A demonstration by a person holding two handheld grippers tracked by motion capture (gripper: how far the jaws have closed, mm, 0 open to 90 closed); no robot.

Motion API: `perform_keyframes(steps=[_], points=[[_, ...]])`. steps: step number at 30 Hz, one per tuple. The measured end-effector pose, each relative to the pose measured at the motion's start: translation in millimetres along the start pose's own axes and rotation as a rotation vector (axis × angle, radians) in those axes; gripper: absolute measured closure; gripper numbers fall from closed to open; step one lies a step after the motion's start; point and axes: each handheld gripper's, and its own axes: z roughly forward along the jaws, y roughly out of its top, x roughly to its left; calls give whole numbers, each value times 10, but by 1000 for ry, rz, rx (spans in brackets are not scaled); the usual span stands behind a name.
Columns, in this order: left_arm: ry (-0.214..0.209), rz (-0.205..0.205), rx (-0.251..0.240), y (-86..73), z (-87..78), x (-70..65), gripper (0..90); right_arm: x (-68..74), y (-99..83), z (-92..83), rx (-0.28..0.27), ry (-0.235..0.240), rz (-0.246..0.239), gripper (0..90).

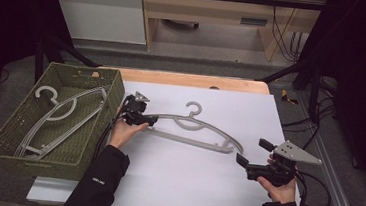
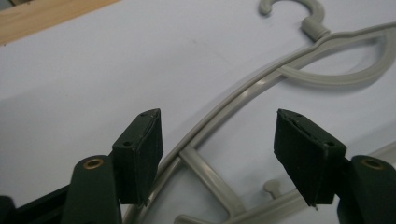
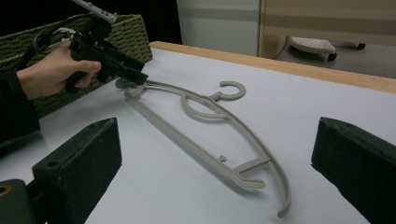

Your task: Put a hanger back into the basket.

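Black pads [image 2: 140, 156] of our left gripper [image 1: 142, 118] stand apart astride the grey hanger's [image 1: 203, 132] left end, one pad touching its arm, not yet clamped. It lies flat on the white surface [image 1: 174, 182], beside the green basket [image 1: 96, 125]. We judge: centre the arm between the pads, then squeeze. Our right gripper [image 1: 251, 153] waits gaping, holding nothing.
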Motion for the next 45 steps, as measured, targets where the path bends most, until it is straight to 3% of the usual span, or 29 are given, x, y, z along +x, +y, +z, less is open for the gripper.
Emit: perform_keyframes(steps=[3,7,14,16,23,27,29,33,38,45], points=[[13,-7,25,-33,71,24,354,-6,1,-7,3,1,-4,19],[40,13,62,-62,138,30,403,-1,2,-7,-1,0,-1,19],[74,31,73,-71,141,50,523,10,2,5,2,2,-2,19],[87,50,82,-76,154,47,529,12,3,5,-1,4,-3,19],[79,39,88,-85,186,53,506,13,0,15,3,2,-5,19],[83,45,125,-83,138,17,542,19,1,11,1,7,-2,19],[88,55,134,-84,100,-28,630,18,3,4,0,7,-2,19],[81,78,176,-105,5,-120,688,20,5,0,1,7,-9,19],[61,61,181,-199,-143,-204,753,32,9,1,3,7,-7,19],[61,79,189,-412,-378,-407,779,41,20,-13,-5,6,-9,19]])
